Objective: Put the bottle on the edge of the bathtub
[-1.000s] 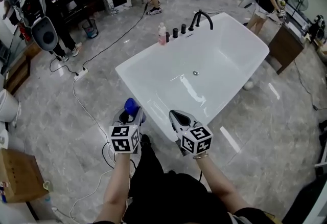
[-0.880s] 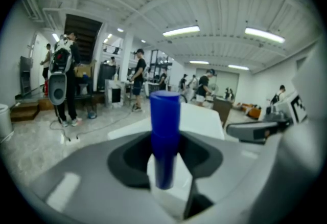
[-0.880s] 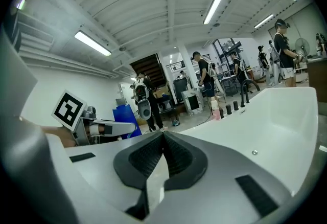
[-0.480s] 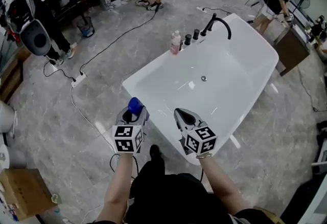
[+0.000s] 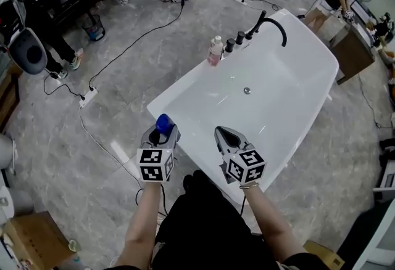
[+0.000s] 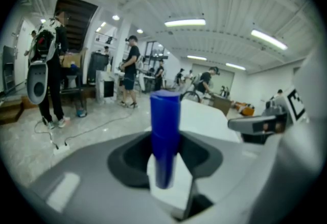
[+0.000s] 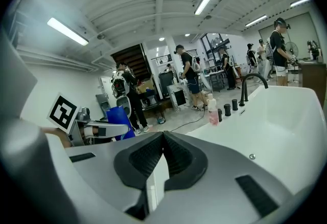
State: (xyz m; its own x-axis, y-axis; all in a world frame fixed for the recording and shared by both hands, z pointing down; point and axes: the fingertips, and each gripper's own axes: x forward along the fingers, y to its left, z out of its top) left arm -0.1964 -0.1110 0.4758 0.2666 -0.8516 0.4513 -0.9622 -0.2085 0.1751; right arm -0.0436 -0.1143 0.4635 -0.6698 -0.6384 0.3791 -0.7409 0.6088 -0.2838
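Clamping blue bottle [image 6: 164, 131], left hand-held gripper [image 5: 160, 134]

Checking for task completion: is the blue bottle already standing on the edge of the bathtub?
No, the blue bottle is clamped between the jaws of the left gripper, not resting on the rim of the bathtub.

left gripper [image 5: 159, 135]: is clamping a blue bottle [image 5: 163, 122] upright between its jaws, pointing far | right gripper [image 5: 222, 134]: is pressing its jaws together, empty, pointing far | left forearm [image 5: 145, 213] and right forearm [image 5: 266, 220]: are reaching forward side by side, near apart
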